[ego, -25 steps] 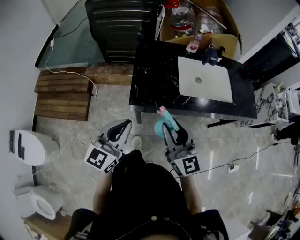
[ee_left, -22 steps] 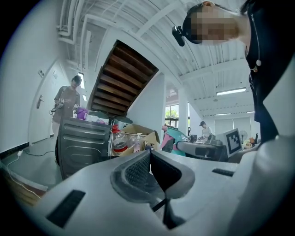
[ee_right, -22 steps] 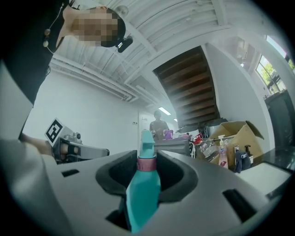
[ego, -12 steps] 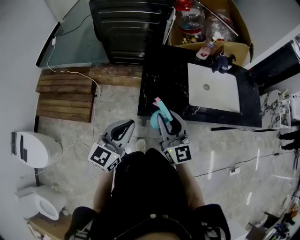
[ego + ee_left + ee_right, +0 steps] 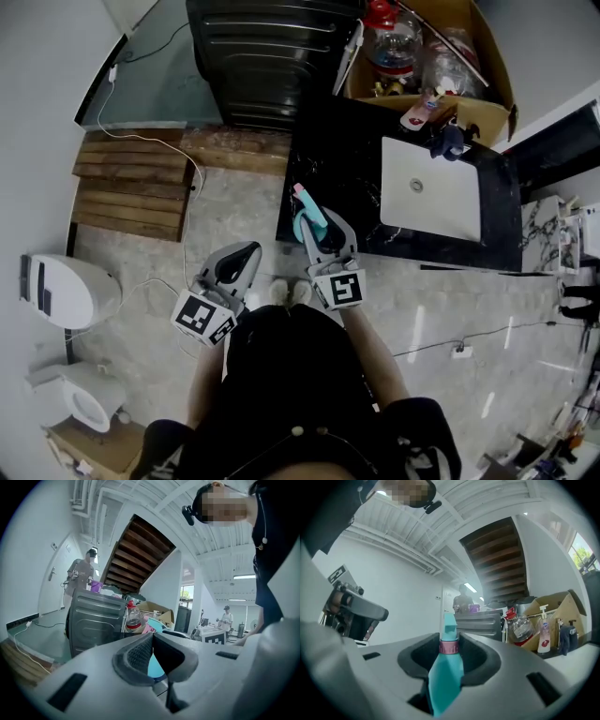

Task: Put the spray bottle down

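A teal spray bottle (image 5: 307, 221) with a pink collar sits upright between the jaws of my right gripper (image 5: 319, 228), which is shut on it. In the head view the bottle hangs at the near left edge of the black marble counter (image 5: 337, 178). In the right gripper view the spray bottle (image 5: 446, 670) fills the gap between the dark pads, its nozzle pointing up. My left gripper (image 5: 236, 263) is lower left over the floor, its jaws (image 5: 151, 654) closed together with nothing between them.
A white sink basin (image 5: 431, 192) is set in the counter's right part, with a dark faucet (image 5: 450, 139) behind it. A cardboard box (image 5: 427, 56) of bottles stands at the back. A dark ribbed appliance (image 5: 267, 52) stands left of it. A toilet (image 5: 66, 291) sits far left.
My right gripper has carried the spray bottle up and left in the head view, to the counter's near left edge. The left gripper has shifted slightly.
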`<state>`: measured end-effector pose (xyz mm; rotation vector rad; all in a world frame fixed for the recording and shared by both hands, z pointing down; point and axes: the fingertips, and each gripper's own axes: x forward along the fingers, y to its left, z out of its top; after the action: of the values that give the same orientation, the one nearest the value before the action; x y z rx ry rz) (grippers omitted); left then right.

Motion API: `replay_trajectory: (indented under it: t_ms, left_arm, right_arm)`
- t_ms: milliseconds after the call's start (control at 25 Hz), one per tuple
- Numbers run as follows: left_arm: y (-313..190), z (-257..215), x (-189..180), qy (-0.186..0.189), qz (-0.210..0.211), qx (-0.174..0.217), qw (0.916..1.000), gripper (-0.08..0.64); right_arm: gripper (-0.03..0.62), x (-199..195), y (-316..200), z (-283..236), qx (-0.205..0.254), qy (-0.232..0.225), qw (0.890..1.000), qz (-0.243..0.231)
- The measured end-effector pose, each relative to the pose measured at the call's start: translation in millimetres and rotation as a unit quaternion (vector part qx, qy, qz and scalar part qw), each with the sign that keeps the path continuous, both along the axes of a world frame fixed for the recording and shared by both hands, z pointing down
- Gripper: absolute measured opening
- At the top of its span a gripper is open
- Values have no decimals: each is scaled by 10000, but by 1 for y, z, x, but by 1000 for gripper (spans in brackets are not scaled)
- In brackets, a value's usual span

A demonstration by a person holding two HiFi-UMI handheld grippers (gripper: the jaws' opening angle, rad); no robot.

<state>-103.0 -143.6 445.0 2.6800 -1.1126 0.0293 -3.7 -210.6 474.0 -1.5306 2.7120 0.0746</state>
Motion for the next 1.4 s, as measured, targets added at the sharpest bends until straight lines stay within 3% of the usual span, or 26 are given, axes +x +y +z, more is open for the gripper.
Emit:
replay_trajectory:
  t_ms: [680,1080,1400]
  left_arm:
    - [-12,11,-2,-159,-258,-234,9993,6]
    - [-13,14,-2,-159,-262,-322,9990,6]
    - [-12,15,6,-133,-194,-307,9993,6]
  right_arm:
    - [138,-10,-28,31,-240,-340,9987,-280]
    - [141,-7,-30,34,-43,-213,9995,-226]
    - [149,-3,-29,42,-379,-108,9985,-377]
